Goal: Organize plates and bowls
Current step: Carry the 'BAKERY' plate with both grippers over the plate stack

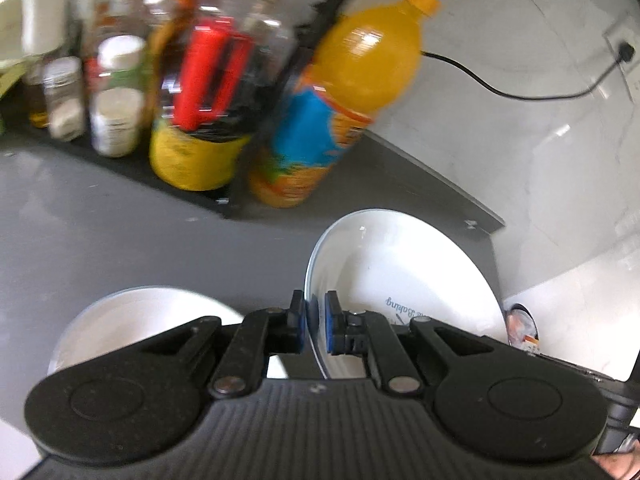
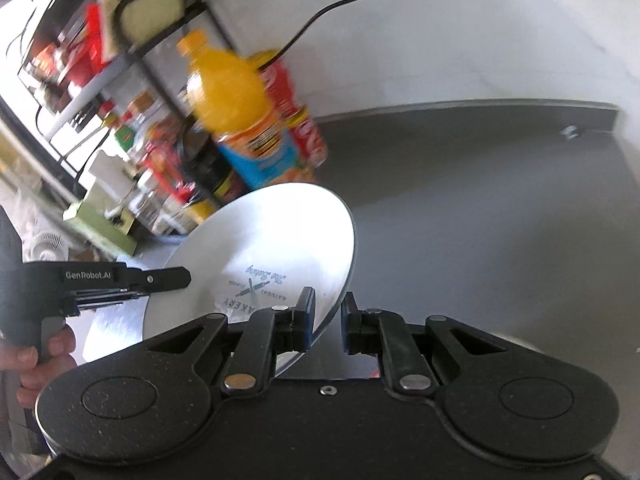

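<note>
Clamping a white plate's rim, the left gripper tilts it above the grey tabletop. Right gripper jaws stand apart around its printed "BAKERY" plate; orange juice bottle at twelve o'clock.

The bottles at the surface's back edge are motion-blurred, labels unreadable. The left claw hides the near part of the plate and bowl.

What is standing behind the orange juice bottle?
Behind the orange juice bottle, the right wrist view shows a red-labelled bottle against the wall. Its cap and most of its body are covered.
</note>
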`<state>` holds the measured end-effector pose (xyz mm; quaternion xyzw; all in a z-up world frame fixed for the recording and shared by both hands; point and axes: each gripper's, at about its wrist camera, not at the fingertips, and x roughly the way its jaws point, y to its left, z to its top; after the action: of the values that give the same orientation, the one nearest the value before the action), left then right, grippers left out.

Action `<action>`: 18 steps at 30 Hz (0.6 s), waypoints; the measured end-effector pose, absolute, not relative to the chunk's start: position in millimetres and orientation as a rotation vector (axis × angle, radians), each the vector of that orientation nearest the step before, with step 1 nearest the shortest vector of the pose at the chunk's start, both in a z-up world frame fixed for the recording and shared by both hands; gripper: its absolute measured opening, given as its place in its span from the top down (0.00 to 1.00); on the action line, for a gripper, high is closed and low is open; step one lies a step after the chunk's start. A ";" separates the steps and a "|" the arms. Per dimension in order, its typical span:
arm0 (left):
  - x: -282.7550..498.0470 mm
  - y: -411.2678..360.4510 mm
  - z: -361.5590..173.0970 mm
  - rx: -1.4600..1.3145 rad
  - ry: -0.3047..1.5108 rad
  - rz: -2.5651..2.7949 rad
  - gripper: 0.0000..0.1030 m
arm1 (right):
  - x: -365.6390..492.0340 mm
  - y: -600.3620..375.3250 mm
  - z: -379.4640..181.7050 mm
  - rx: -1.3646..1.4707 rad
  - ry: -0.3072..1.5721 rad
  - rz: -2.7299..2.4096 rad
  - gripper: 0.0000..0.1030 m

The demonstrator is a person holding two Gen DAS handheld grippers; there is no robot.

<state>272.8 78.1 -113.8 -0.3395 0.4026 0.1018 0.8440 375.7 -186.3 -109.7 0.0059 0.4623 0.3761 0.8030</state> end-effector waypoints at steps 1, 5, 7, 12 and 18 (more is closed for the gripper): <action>265.6 84.1 -115.0 -0.721 0.850 0.228 0.93 | 371.4 -179.9 -111.3 0.005 0.997 0.815 0.88; 239.4 102.8 -118.0 -0.739 0.849 0.268 0.93 | 355.2 -156.5 -117.5 -0.015 1.021 0.854 0.88; 227.0 109.7 -119.1 -0.748 0.852 0.292 0.93 | 347.0 -145.6 -120.1 -0.022 1.031 0.870 0.88; 201.4 127.6 -128.2 -0.769 0.856 0.341 0.93 | 329.4 -121.9 -125.8 -0.045 1.046 0.903 0.88; 179.4 142.5 -139.2 -0.777 0.881 0.383 0.93 | 311.7 -102.8 -136.6 -0.066 1.069 0.929 0.88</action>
<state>179.4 142.5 -139.2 -0.3643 0.4128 0.1794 0.8153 311.7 -102.8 -136.6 -0.0303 0.4911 0.4264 0.7590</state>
